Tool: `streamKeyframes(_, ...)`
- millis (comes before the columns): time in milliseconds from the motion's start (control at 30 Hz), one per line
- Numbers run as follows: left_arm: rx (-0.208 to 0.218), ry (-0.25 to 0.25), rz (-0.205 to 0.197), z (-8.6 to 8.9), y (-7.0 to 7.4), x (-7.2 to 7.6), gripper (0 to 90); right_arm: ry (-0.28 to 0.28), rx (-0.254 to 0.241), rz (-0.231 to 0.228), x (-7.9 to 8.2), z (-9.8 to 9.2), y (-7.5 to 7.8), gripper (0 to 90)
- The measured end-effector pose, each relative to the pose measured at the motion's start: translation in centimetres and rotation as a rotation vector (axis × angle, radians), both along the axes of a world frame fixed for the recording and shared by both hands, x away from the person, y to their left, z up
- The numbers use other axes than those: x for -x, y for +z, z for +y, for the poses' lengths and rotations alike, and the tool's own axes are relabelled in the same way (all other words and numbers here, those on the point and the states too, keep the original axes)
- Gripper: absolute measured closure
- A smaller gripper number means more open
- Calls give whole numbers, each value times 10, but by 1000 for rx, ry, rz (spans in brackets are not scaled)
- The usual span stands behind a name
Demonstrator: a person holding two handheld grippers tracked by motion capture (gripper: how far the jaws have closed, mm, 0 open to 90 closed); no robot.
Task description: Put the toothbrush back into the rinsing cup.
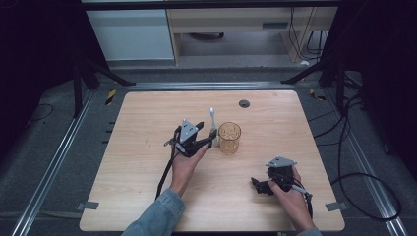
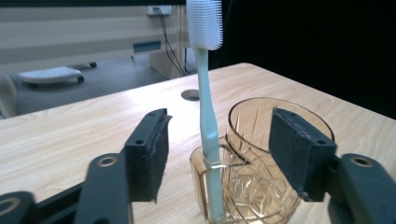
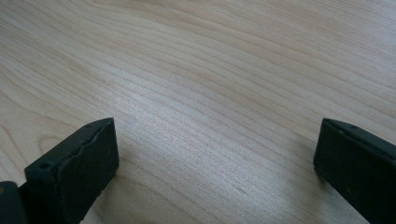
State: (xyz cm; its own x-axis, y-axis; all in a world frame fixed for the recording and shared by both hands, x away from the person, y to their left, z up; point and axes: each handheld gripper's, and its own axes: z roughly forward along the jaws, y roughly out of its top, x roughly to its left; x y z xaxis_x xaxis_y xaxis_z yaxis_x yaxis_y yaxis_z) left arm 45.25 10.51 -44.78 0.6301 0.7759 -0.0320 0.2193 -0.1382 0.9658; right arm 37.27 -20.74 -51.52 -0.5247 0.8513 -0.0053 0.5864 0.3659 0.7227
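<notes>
From above, the left gripper [image 1: 206, 137] sits beside the amber cup [image 1: 229, 137], while its own camera reveals spread jaws flanking, not touching, the toothbrush [image 2: 208, 116] upright in the cup's side holder; the right gripper [image 3: 215, 168] gapes over bare table [image 3: 210, 70].

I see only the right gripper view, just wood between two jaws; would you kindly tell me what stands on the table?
Observer: An amber cup stands mid-table, with a toothbrush upright in a holder on its side.
Operator: Thank you. Is anything gripping the brush?
Observer: No. The left gripper has one jaw on either side of the handle, and both pads are clear of it.
Operator: And where am I relative to the cup?
Observer: The right gripper is nearer the person and to the cup's right in the high view, open and low over the table.
</notes>
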Motion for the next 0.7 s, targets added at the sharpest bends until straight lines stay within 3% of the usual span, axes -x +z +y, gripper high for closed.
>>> streamKeyframes(133,-35,-7,15,1,3,0,315,0,0,0,0,0,0,4)
streamKeyframes(433,-96,-72,29,6,13,6,267,-1,-1,0,0,0,0,4)
streamKeyframes(533,-106,-101,62,8,15,7,223,-1,-1,0,0,0,0,4)
streamKeyframes(700,-161,-117,93,11,16,11,172,-1,-1,0,0,0,0,4)
